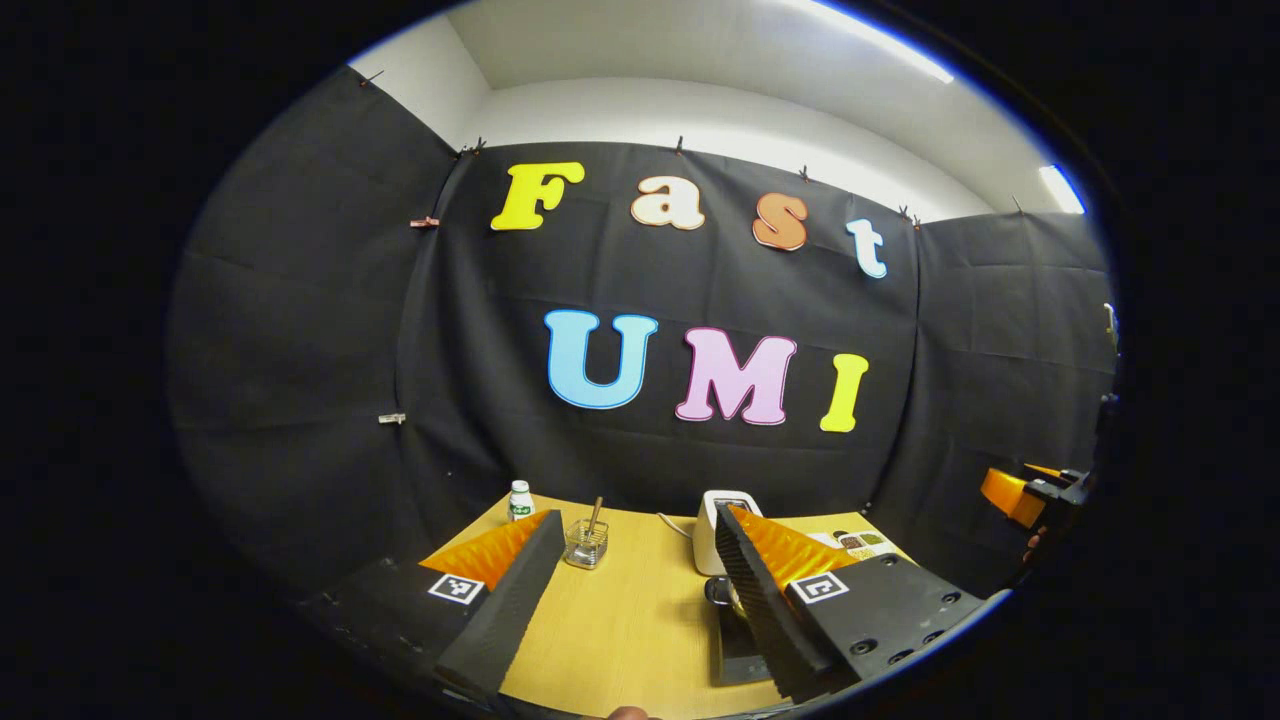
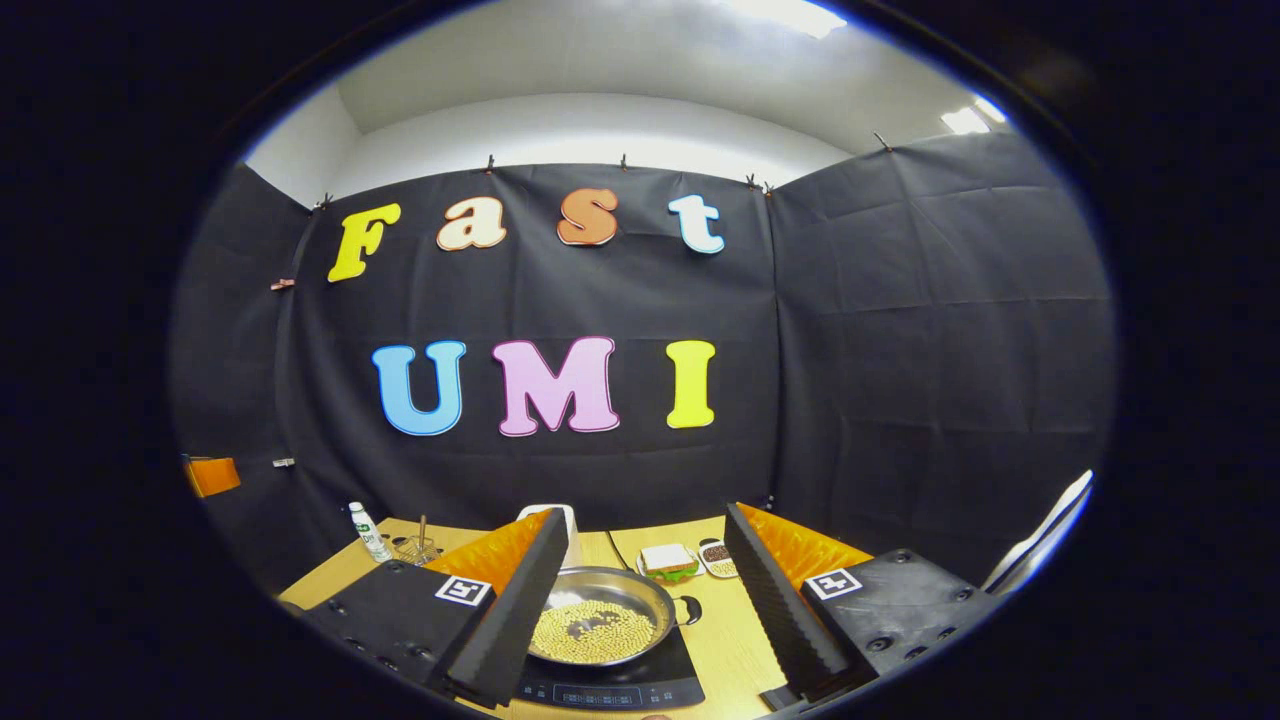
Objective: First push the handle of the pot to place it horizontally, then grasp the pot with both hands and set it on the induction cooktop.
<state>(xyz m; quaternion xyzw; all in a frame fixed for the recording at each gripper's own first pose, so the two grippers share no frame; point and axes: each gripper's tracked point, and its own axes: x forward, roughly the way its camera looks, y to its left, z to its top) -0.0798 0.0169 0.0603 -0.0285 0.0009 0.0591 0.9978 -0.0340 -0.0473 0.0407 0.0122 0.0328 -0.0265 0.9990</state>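
A steel pot [image 2: 600, 620] holding small yellow beads sits on the black induction cooktop [image 2: 610, 690], low in the right gripper view. Its small dark handle [image 2: 686, 608] points right. My right gripper [image 2: 645, 513] is open above it, one finger on each side of the pot, neither touching it. In the left gripper view my left gripper [image 1: 635, 516] is open over the bare wooden table [image 1: 640, 610]. Beside its right finger shows a black slab edge [image 1: 735, 655], likely the cooktop, with a dark rounded part [image 1: 718, 590]; the finger hides the remainder.
A white appliance [image 1: 712, 520] stands at the table's back, with a glass jar holding a stick [image 1: 586, 543] and a small white bottle [image 1: 520, 500] to its left. A sandwich plate [image 2: 668, 561] and a small dish [image 2: 716, 556] lie behind the pot. The right gripper's orange body [image 1: 1015, 495] appears far right.
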